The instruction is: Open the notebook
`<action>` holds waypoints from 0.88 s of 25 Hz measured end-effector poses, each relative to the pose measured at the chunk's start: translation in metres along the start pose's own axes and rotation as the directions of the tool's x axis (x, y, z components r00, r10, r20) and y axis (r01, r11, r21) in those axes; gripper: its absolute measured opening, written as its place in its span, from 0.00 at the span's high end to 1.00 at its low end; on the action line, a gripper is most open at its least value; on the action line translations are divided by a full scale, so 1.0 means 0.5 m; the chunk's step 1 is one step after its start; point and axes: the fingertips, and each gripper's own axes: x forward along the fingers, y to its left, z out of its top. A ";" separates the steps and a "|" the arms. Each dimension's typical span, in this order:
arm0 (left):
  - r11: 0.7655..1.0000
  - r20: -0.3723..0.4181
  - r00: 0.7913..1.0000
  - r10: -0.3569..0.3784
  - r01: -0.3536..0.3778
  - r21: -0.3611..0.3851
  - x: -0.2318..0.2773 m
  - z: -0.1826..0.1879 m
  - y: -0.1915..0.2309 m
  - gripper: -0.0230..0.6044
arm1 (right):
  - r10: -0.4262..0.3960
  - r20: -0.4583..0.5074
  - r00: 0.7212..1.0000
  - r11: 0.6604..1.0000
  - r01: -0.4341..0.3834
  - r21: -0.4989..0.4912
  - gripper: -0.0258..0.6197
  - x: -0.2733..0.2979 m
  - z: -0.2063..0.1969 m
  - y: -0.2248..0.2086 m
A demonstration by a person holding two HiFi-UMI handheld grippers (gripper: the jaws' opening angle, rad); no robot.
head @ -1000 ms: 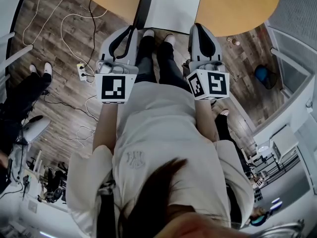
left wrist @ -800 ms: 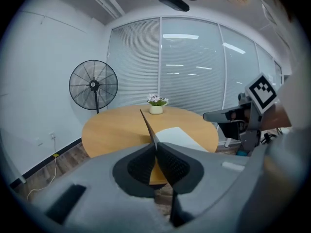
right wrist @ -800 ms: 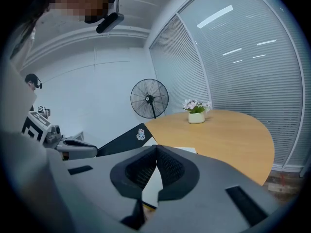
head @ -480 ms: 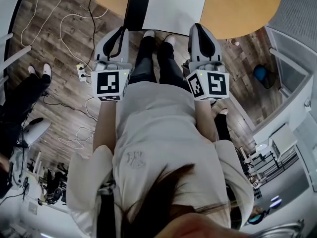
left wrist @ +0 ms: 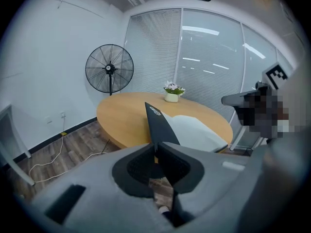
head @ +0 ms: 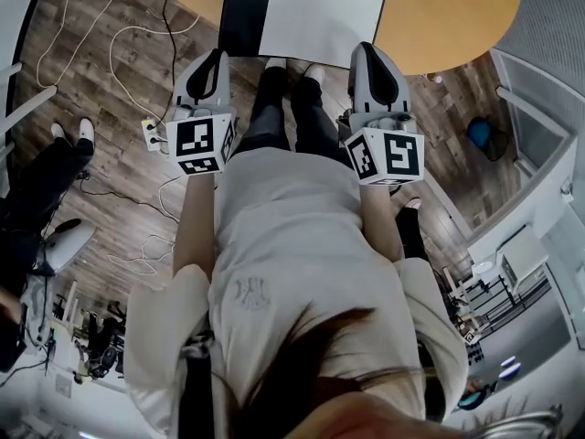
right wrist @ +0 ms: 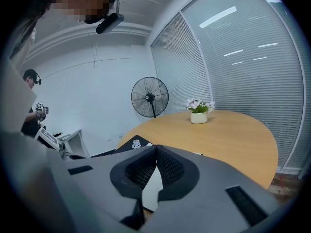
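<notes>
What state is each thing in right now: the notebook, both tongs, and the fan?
notebook: partly open, white page showing.
black cover: lifted, tilted up off the page.
left tongs: shut on the black cover's edge.
right tongs: shut, nothing between them.
fan: upright; running or not, unclear.

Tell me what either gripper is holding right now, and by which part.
The left gripper is pinching the notebook's black cover at its near edge, seemingly by the outer corner. The right gripper is shut and holds nothing.
</notes>
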 end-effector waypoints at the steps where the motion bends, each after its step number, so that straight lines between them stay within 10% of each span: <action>1: 1.000 -0.009 1.000 0.003 -0.004 -0.008 0.004 -0.008 0.006 0.91 | -0.003 0.000 1.000 1.000 0.003 -0.001 0.96 0.001 0.001 0.001; 22: 0.998 -0.145 0.989 -0.006 -0.004 -0.064 0.077 -0.111 0.050 0.90 | -0.023 -0.022 0.999 1.000 0.023 0.001 0.96 0.030 0.000 0.011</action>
